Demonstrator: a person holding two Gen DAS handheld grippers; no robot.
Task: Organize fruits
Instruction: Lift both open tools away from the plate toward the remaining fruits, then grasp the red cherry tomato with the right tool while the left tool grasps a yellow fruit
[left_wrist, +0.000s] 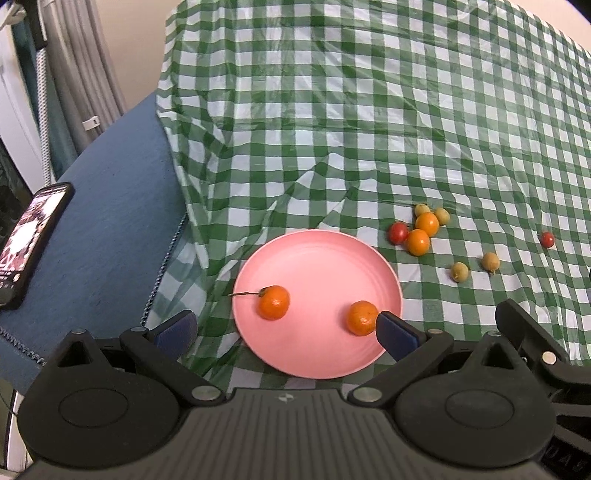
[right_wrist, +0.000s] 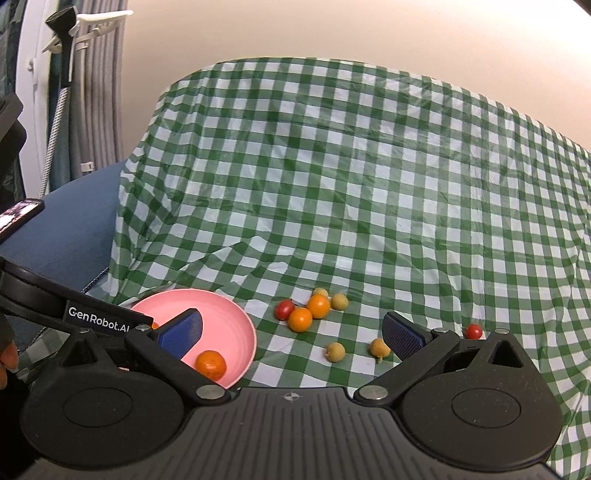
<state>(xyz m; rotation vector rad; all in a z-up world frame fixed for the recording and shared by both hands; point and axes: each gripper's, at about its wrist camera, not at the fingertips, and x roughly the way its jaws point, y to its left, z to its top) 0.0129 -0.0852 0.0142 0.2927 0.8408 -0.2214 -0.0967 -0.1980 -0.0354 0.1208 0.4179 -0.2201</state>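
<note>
Both grippers, left (left_wrist: 286, 326) and right (right_wrist: 291, 332), hung wide open and empty. Two orange mandarins (left_wrist: 273, 302) sat sorted on the round pink plastic plate (left_wrist: 317, 258), presumably because like fruits belong together; remaining small fruits (right_wrist: 308, 312) lay loose on the green-checked cloth (right_wrist: 369, 184).

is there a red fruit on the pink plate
No, the pink plate holds only two orange fruits; both red fruits lie on the checkered cloth.

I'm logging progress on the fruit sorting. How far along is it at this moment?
Done: two orange fruits lie on the pink plate. In hand: nothing; the left gripper and right gripper are both open and empty. Left: two more orange fruits, two red ones and four yellowish ones remain on the checked cloth.
</note>
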